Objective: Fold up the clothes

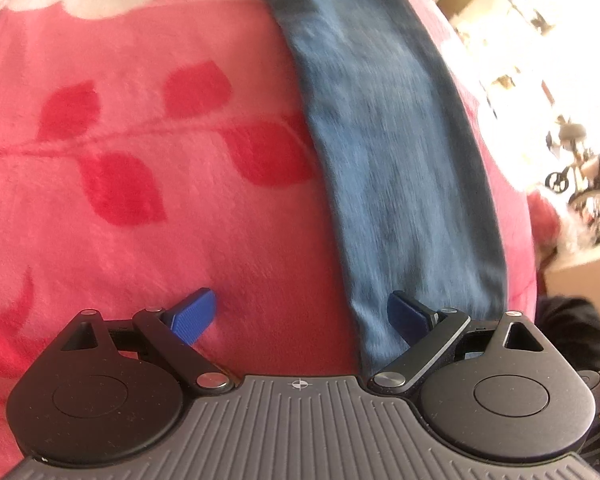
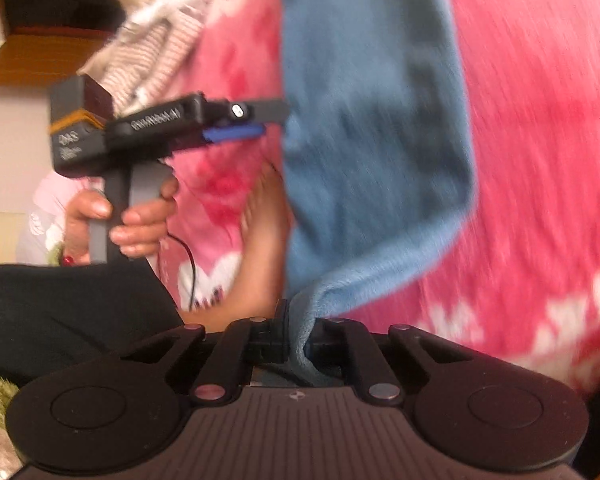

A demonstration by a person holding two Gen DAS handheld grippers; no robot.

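A blue fleece garment [image 1: 396,152] lies as a long strip on a pink flowered blanket [image 1: 140,128]. My left gripper [image 1: 300,316] is open above the blanket, its right blue pad [image 1: 406,316] over the strip's near end, its left pad [image 1: 192,316] over bare blanket. In the right wrist view the garment [image 2: 372,120] stretches away, and my right gripper [image 2: 300,340] is shut on its near corner, which is bunched between the jaws. The left gripper [image 2: 236,132] shows there from the side, held in a hand beside the garment's left edge.
A striped knitted garment [image 2: 156,48] lies at the blanket's far left. The person's bare foot [image 2: 260,240] and black-trousered leg [image 2: 72,312] rest on the blanket near my right gripper. A cardboard box [image 2: 40,32] and room clutter [image 1: 580,184] lie beyond the bed.
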